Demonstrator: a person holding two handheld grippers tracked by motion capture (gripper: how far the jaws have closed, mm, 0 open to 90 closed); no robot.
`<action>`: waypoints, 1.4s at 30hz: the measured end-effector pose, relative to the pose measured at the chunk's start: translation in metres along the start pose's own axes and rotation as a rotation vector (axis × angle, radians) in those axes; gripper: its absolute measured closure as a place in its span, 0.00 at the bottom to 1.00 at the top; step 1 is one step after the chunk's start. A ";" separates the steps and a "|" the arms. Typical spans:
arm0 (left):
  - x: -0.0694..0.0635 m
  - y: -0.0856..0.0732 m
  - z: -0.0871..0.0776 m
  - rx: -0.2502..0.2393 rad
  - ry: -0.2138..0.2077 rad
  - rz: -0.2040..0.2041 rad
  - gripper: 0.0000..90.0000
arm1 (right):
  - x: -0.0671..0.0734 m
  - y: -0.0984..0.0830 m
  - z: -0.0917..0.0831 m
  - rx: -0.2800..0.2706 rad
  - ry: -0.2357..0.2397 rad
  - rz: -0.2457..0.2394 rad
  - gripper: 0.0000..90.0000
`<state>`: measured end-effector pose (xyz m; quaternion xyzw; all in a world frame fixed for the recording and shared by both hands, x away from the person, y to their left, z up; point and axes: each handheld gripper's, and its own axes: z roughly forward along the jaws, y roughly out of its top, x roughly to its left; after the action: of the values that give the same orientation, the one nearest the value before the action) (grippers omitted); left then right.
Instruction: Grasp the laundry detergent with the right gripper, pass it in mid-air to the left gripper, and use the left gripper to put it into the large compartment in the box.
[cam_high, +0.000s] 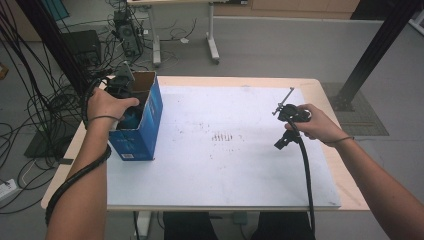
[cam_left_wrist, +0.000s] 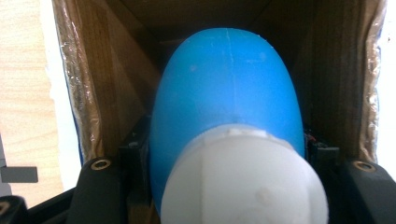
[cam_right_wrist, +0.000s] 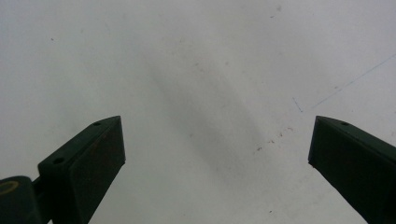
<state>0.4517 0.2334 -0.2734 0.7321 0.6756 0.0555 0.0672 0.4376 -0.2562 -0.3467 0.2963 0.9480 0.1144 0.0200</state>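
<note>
Left hand-held gripper (cam_left_wrist: 229, 186) pinches blue bottle (cam_left_wrist: 229, 93), base hidden inside box (cam_left_wrist: 93, 93); right hand-held gripper (cam_right_wrist: 217, 158) spread

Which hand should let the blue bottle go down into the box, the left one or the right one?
The left. The left gripper is already shut on the blue bottle inside the open blue box. The right gripper is open over the bare white table, far from the box.

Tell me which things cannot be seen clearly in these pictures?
- Bottom of the blue bottle: left gripper view, hidden by its own body inside the box.
- Left gripper fingers: high view, hidden by the hand and the box wall.
- Bottle label or text: not visible.
- Box floor: dark, hidden by the bottle.
</note>
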 end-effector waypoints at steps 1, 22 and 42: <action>0.000 0.000 0.000 0.002 0.000 0.000 0.42 | 0.000 0.000 0.000 0.000 0.001 0.000 0.04; 0.001 0.001 0.000 0.010 -0.007 -0.001 0.41 | 0.000 0.000 0.000 -0.001 0.013 -0.002 0.04; -0.001 0.002 -0.014 0.017 -0.010 -0.015 0.37 | 0.001 0.001 -0.001 0.001 0.013 -0.010 0.04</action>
<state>0.4508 0.2322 -0.2596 0.7279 0.6811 0.0456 0.0647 0.4369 -0.2554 -0.3457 0.2908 0.9496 0.1159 0.0145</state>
